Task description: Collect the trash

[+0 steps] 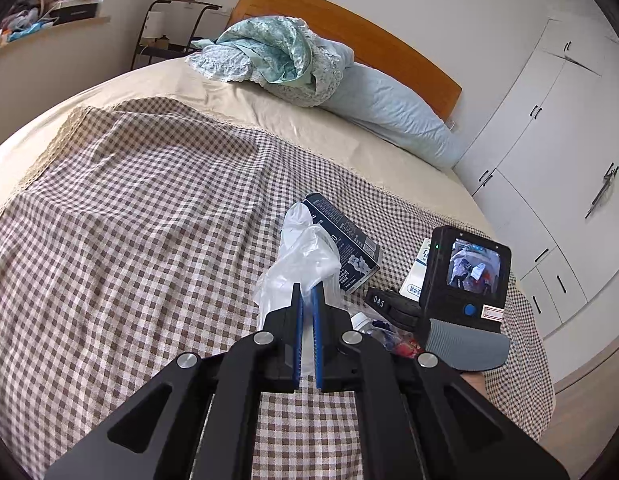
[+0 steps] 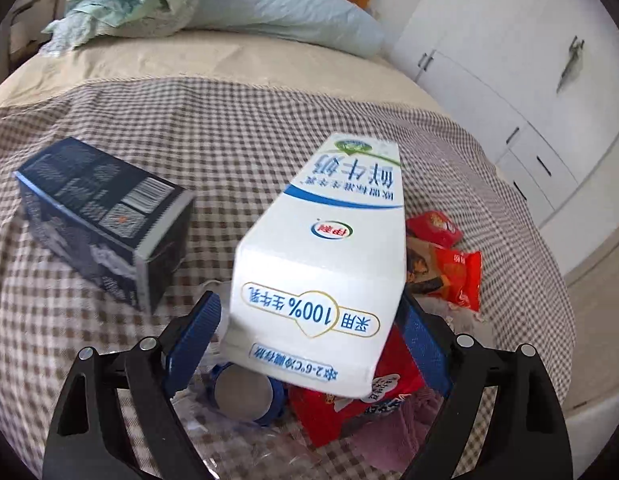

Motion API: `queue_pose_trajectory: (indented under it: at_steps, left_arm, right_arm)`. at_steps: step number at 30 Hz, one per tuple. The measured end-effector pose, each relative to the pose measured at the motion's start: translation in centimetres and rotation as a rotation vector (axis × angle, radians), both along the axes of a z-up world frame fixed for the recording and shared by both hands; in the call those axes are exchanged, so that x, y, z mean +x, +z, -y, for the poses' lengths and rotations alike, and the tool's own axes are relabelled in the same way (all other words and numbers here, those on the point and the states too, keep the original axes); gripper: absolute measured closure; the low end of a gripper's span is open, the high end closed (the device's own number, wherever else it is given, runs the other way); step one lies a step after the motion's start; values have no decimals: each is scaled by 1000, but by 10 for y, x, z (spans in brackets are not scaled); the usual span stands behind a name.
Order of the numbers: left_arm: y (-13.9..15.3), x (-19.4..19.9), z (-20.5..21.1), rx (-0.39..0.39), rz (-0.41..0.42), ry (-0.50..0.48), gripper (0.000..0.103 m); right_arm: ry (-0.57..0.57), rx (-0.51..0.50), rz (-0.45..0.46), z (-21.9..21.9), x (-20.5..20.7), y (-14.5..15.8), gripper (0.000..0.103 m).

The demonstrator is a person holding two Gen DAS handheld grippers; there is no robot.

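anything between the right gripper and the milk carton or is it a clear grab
Nothing visible blocks it. The milk carton already sits between the open fingers of the right gripper, its near end over the red snack wrappers and a blue-rimmed lid. The dark blue box lies off to the left, apart.

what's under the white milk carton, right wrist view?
Under the white milk carton: a blue-rimmed round lid, red snack wrappers and clear crinkled plastic. Whatever lies beneath the carton's middle is covered.
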State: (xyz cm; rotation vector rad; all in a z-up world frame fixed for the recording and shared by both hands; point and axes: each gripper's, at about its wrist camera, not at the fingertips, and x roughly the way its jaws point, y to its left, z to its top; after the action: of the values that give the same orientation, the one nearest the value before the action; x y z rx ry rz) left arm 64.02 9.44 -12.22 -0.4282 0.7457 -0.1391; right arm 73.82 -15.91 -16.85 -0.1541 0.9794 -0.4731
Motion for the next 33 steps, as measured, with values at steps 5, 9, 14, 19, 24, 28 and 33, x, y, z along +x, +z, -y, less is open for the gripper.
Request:
queue_pose_trajectory:
  at_steps: [5,9,14,19,24,28,33]
  left_arm:
    - [-10,13,-11,0,-20,5,101]
    - [-14,22,-14,-38,-24,6,101]
    - [-13,29,1,-17,-10,-33,101]
    - [-5,28,30,-26,19,-126,101]
    - [4,21,70,-9,49,-235,101]
    - [9,9,102,8,51,-324,102]
    - [30,-36,167,54,111,-496,102]
  right_arm:
    - [-10,101,92,36,-20,20,32]
    - [79,225,147,69,-44,68,33]
    - [208,252,215,101,-80,144,33]
    - [278,317,209,149,-151,196,33]
    - [259,276,184,198,-250,208,33]
    - [188,211,110,236,-338,197,33]
    - [84,201,45,283,-452,181,33]
